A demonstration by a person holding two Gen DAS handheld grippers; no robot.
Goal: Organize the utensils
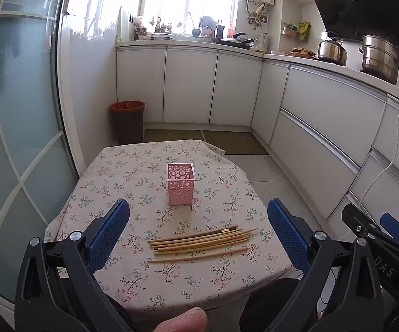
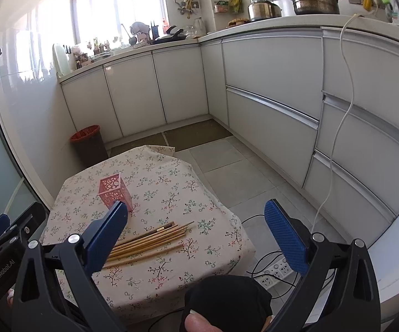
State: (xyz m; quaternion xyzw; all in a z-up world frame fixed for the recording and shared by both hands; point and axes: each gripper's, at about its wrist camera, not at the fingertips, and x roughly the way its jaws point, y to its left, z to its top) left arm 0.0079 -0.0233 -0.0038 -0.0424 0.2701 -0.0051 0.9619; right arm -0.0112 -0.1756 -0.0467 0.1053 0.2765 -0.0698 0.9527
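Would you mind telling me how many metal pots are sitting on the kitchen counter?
2. A smaller steel pot sits on the counter under the range hood, and a taller stacked steamer pot stands just right of it. Others may be hidden among the clutter near the window.

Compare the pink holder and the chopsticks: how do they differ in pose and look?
The pink holder stands upright; the chopsticks lie flat in a loose bundle. The holder is perforated pink plastic; the chopsticks look like plain wood, one darker. Both rest apart on the floral tablecloth, untouched.
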